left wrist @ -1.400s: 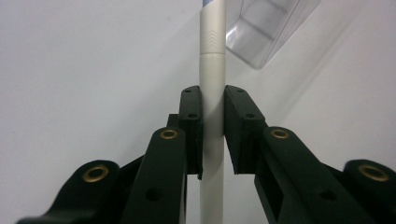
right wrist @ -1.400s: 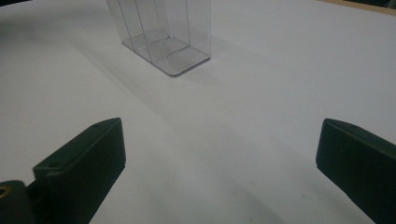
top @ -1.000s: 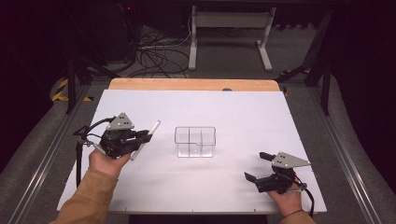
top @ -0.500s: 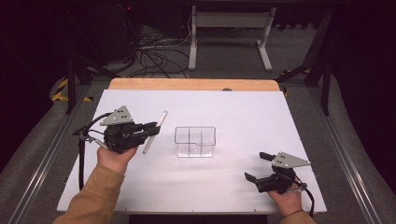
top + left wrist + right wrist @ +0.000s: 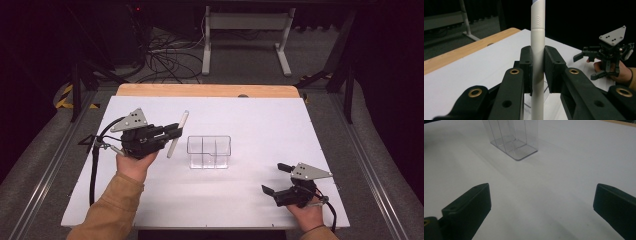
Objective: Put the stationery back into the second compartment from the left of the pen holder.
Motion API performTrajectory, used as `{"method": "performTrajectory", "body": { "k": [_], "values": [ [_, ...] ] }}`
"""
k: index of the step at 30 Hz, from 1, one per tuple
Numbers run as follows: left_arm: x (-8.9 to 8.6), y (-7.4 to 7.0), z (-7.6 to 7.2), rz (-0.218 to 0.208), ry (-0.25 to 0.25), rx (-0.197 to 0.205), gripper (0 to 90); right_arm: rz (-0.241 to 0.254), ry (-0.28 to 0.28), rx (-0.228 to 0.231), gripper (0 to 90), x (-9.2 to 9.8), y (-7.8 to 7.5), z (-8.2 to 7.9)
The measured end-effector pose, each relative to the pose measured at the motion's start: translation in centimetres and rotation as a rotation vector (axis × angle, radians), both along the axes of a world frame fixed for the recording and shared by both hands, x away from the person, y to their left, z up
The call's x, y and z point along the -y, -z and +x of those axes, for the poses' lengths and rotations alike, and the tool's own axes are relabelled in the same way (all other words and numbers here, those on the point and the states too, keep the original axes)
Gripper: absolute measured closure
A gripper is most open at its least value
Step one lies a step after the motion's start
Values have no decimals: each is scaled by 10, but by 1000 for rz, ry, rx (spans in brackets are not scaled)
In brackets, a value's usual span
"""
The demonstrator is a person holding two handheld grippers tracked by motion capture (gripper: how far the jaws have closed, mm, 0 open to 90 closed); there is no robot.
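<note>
White table (image 5: 260,200), white tube (image 5: 537,50) apparently cropped top and bottom.

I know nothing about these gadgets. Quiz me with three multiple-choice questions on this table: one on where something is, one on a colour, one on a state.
1. Where does the clear plastic organizer stand?
A. near the middle of the white table
B. on the floor
C. in the right gripper

2. What colour is the pen in the left gripper?
A. red
B. white
C. green

3. How do the right gripper's jaws stand?
A. shut on the pen
B. shut on the organizer
C. open, nothing between them

Answers: 1 A, the high view shows it between the two hands. 2 B, the left gripper view shows its white barrel clamped. 3 C, the right gripper view shows bare table between the jaws.
</note>
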State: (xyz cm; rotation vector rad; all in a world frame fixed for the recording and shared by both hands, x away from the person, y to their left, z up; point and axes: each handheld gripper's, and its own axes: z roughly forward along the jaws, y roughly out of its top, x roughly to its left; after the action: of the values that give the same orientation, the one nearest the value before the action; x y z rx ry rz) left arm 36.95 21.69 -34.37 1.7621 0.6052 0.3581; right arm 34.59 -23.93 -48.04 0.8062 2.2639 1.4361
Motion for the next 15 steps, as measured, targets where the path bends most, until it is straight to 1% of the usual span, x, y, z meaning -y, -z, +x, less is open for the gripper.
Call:
{"method": "performTrajectory", "body": {
  "k": [4, 5, 8, 15],
  "values": [
    [6, 0, 3, -15, 14, 16, 780, 2, -1, -1, 19, 0, 0, 0],
    [8, 0, 4, -26, 18, 14, 780, 1, -2, -1, 19, 0, 0, 0],
    [14, 0, 8, -40, 31, 19, 780, 1, -1, -1, 19, 0, 0, 0],
    [29, 1, 14, -55, 53, 36, 780, 1, -2, -1, 19, 0, 0, 0]
  ]
}}
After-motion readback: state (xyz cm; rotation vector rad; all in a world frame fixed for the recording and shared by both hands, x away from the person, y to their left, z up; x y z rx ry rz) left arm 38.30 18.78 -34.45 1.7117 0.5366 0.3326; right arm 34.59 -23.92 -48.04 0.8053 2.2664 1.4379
